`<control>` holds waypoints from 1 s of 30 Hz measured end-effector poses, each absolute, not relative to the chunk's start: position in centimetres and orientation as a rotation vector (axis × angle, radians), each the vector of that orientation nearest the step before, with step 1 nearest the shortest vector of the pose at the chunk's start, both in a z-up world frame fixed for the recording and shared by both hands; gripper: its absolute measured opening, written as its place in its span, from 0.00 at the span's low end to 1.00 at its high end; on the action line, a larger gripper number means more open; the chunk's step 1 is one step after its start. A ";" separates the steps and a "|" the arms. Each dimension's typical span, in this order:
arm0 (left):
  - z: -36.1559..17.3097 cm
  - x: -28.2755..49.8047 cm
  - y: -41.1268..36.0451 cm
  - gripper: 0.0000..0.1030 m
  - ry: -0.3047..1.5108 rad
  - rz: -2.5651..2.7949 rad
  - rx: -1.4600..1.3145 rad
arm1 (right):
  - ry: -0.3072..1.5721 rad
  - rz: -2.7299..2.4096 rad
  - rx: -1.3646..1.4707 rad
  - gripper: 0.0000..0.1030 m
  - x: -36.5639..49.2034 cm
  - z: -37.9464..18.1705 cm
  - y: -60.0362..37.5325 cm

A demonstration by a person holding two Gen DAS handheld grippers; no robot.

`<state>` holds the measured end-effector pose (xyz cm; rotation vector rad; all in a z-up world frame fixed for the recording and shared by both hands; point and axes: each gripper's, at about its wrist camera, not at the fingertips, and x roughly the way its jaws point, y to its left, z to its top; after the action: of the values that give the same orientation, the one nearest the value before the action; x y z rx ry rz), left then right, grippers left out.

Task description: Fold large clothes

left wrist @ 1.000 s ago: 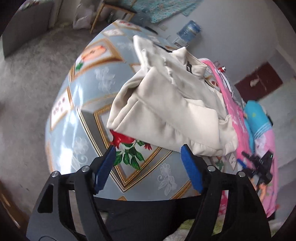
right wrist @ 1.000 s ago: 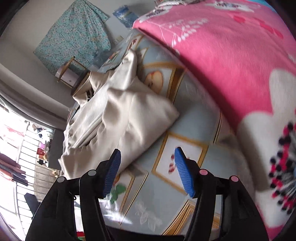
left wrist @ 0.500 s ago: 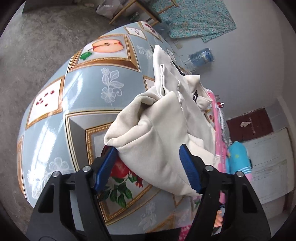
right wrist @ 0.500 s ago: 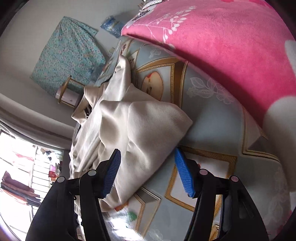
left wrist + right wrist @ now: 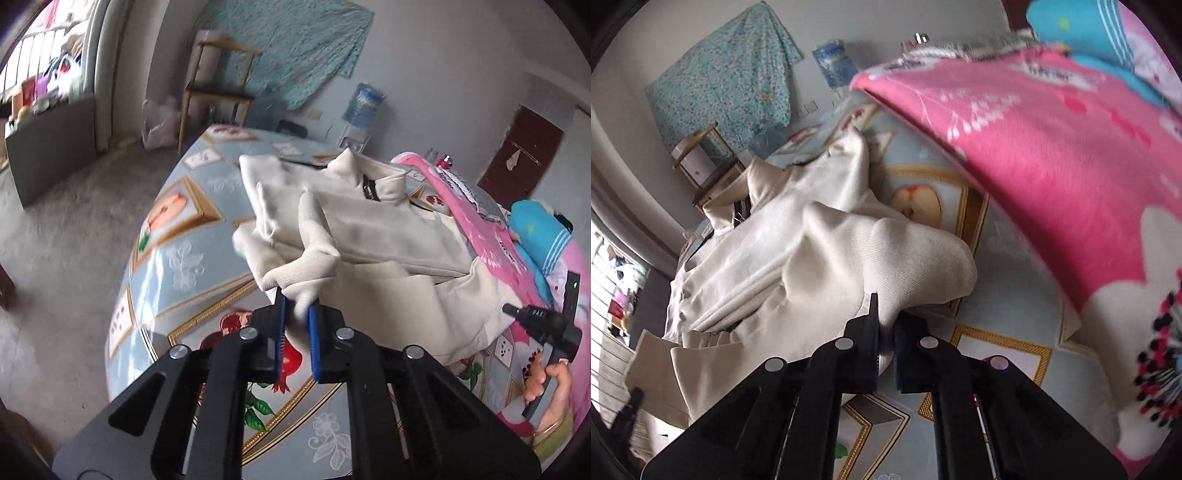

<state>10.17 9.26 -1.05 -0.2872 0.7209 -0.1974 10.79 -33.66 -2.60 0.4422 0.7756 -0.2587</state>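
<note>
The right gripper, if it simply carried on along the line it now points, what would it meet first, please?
The right gripper is shut on a bunched fold of the cream fabric jacket, so that cloth lies directly ahead. Past it would probably come the pale blue fruit-print tablecloth, though depth is unclear.

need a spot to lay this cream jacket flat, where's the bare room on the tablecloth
Bare tablecloth lies left of the cream jacket, out to the table's edge, around the fruit prints. A narrower strip runs between jacket and pink blanket. The right is crowded: blanket and blue pillow. Both the left hand-held gripper and right hand-held gripper pinch the jacket.
</note>
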 end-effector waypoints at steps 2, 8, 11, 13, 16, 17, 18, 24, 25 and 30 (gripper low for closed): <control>-0.1 9.8 9.4 0.08 0.694 -0.199 -0.282 | 0.739 -0.261 0.412 0.05 10.3 -1.3 -33.2; 1.5 8.0 10.4 0.07 0.648 -0.254 -0.322 | 0.682 -0.252 0.325 0.05 8.7 1.5 -31.7; 1.9 6.6 10.7 0.07 0.642 -0.278 -0.330 | 0.670 -0.252 0.314 0.05 7.6 2.3 -31.4; 2.0 5.8 10.7 0.07 0.647 -0.288 -0.330 | 0.672 -0.247 0.319 0.05 6.7 2.4 -31.5; 2.2 4.0 11.3 0.07 0.665 -0.296 -0.333 | 0.688 -0.242 0.327 0.05 4.7 2.2 -31.9; 2.1 3.5 11.6 0.07 0.675 -0.296 -0.345 | 0.698 -0.240 0.331 0.05 3.9 1.8 -32.2; 1.7 3.0 12.1 0.07 0.695 -0.290 -0.368 | 0.715 -0.242 0.332 0.05 3.5 1.3 -32.4; -4.9 2.7 14.4 0.20 0.926 -0.221 -0.497 | 0.923 -0.163 0.550 0.14 2.9 -4.6 -36.6; -5.3 2.3 14.7 0.23 0.933 -0.208 -0.504 | 0.916 -0.164 0.575 0.22 2.2 -4.6 -37.3; -3.7 -0.2 16.6 0.48 0.858 -0.121 -0.477 | 0.861 -0.258 0.510 0.50 -0.8 -1.9 -38.7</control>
<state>-0.23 16.63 -3.73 -0.4768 0.8578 -0.1213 -0.81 -38.73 -1.91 0.5104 0.8615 -0.2582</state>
